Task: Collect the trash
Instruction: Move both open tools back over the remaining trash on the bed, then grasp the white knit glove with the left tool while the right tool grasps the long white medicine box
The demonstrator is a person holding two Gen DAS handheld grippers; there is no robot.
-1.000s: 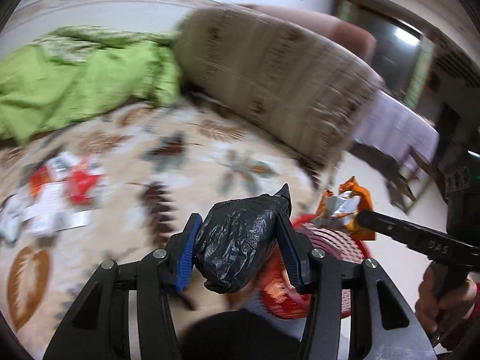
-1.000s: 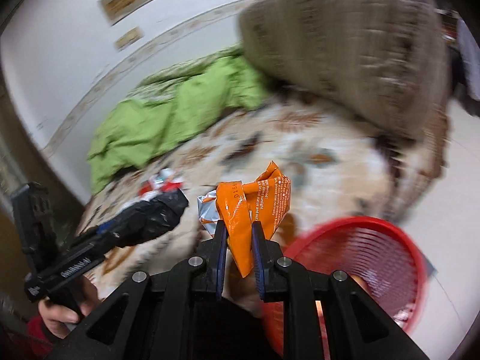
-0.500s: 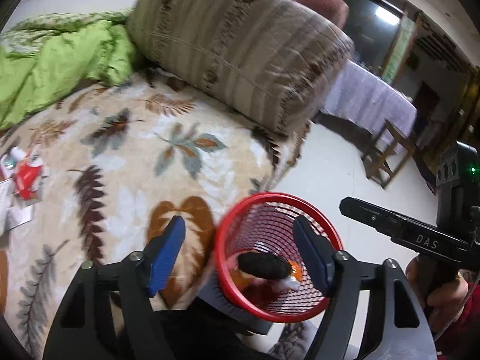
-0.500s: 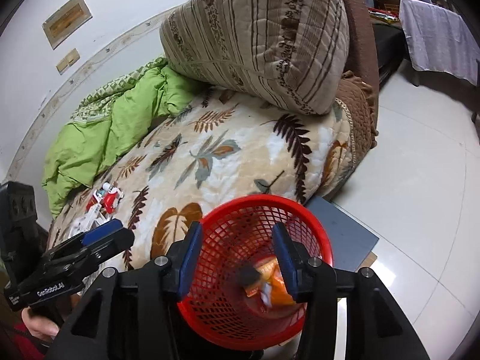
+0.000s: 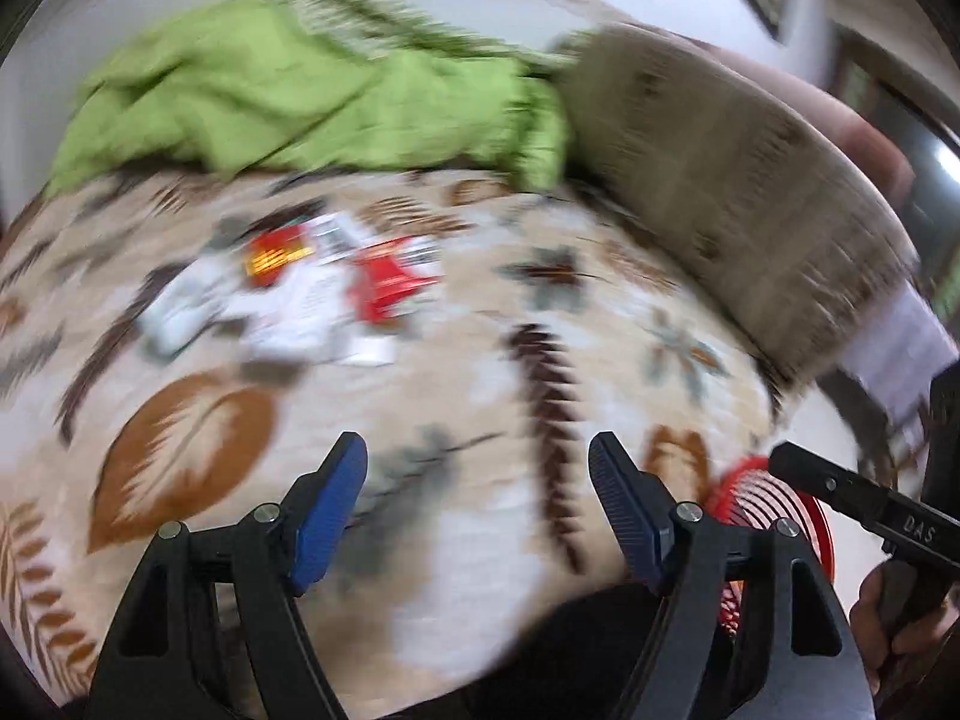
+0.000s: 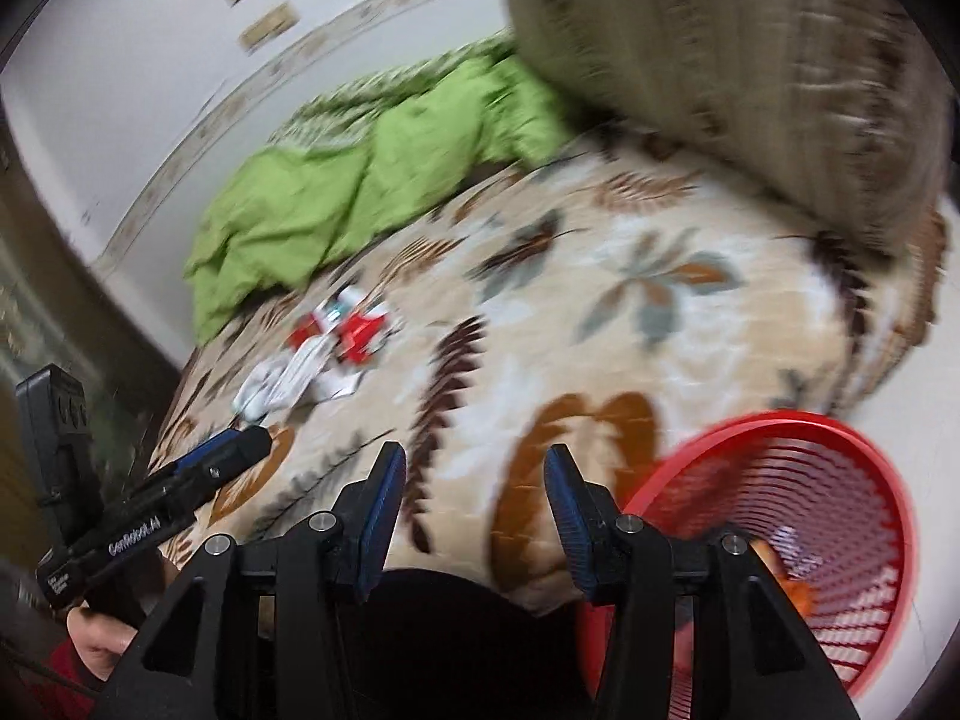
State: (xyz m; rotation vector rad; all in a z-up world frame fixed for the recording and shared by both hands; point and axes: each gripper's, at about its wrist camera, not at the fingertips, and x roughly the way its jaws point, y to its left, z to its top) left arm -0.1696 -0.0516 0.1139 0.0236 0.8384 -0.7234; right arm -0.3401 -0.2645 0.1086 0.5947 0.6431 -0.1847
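Note:
A blurred heap of red and white wrappers point(image 5: 312, 294) lies on the leaf-patterned bedspread point(image 5: 480, 372), well ahead of both grippers; the right wrist view has the heap point(image 6: 324, 354) at left of centre. My left gripper point(image 5: 478, 468) is open and empty over the bedspread. The right gripper point(image 6: 474, 480) is open and empty too. A red mesh basket point(image 6: 780, 546) stands at the bed's edge, lower right, with an orange wrapper point(image 6: 798, 597) inside. In the left wrist view only the basket's rim point(image 5: 774, 486) shows.
A crumpled green blanket point(image 5: 312, 96) lies at the back of the bed. A big striped brown pillow point(image 5: 732, 192) stands on the right. The white wall point(image 6: 150, 72) carries small plaques. A hand point(image 6: 99, 645) holds the other gripper at lower left.
One second ago the left gripper held a black bag and the right an orange wrapper. Both opened over the red basket and dropped them in. Both grippers have now swung left toward the wrapper heap.

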